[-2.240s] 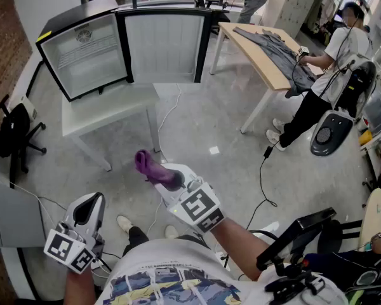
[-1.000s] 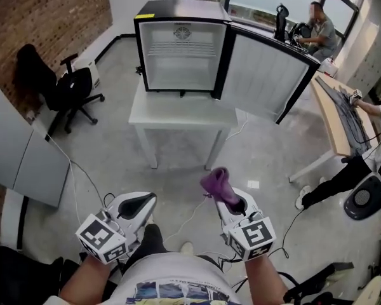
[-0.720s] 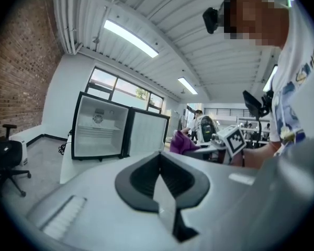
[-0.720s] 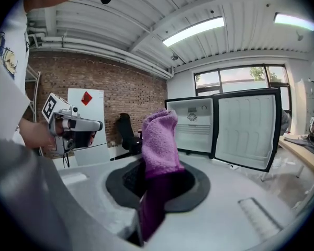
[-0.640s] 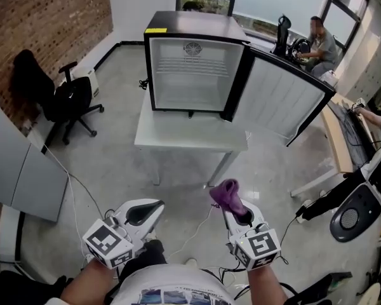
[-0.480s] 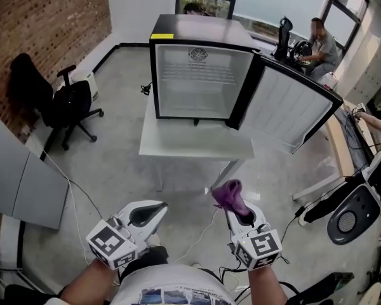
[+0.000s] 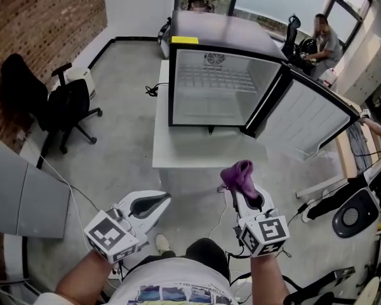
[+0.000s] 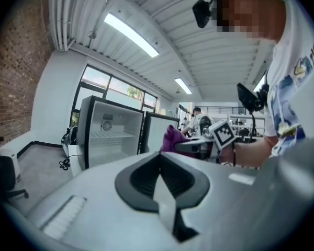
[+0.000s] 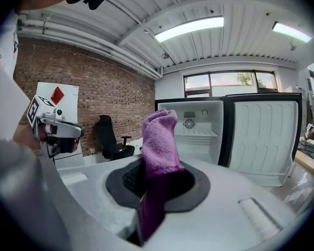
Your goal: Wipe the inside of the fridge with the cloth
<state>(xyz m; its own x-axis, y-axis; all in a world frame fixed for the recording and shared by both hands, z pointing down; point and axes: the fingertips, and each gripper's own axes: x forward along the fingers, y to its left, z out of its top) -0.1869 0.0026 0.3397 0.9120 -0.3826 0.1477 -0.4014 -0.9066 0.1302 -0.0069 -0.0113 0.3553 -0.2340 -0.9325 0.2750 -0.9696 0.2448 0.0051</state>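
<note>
– Ahead on the table (image 7: 197, 154), the fridge (image 7: 219, 91) stands open, well apart from us. Where's the cloth (image 7: 239, 173)?
– Pinched upright in the right tool (image 7: 243, 192). The left tool (image 7: 155, 200) is pressed together, empty.
– How to wipe well?
– Step close first, I'd say. Then lay the cloth's free end flat on 1 wall and sweep top to bottom, clear of the door (image 7: 311, 116).

One fridge (image 7: 216, 88), one cloth (image 7: 239, 173), one table (image 7: 197, 151), one chair (image 7: 57, 100), two tools: left tool (image 7: 164, 199), right tool (image 7: 245, 193)
</note>
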